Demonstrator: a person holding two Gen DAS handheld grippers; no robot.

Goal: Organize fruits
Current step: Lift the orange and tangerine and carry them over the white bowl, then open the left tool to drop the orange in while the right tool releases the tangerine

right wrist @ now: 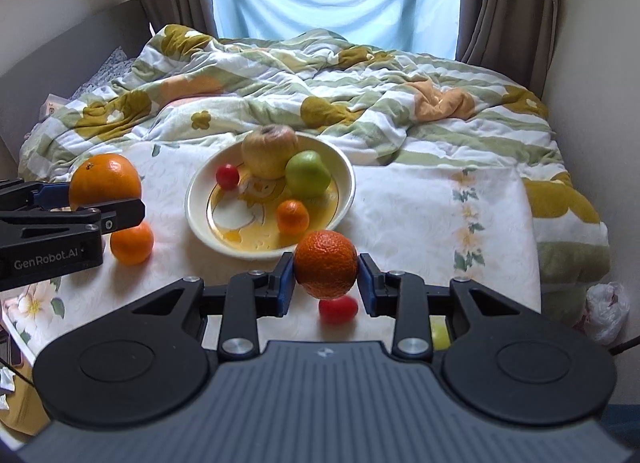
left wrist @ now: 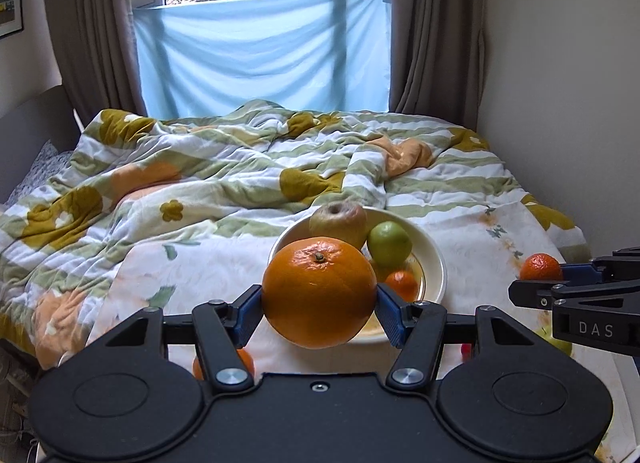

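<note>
On the bed's floral sheet [right wrist: 420,215] sits the cream ceramic bowl [right wrist: 348,187]. My left gripper [left wrist: 319,295] grasps a large orange [left wrist: 319,291], my right gripper [right wrist: 326,267] a small mandarin [right wrist: 326,263], both lifted near the bowl; next I lower them in gently.

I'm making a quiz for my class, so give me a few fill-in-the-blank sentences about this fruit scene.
The left gripper holds a big ____.
The right gripper holds a small ____.
The green apple lies in the ____.
A red tomato lies on the cloth below the ____ gripper.

Missing words: orange; mandarin; bowl; right
</note>
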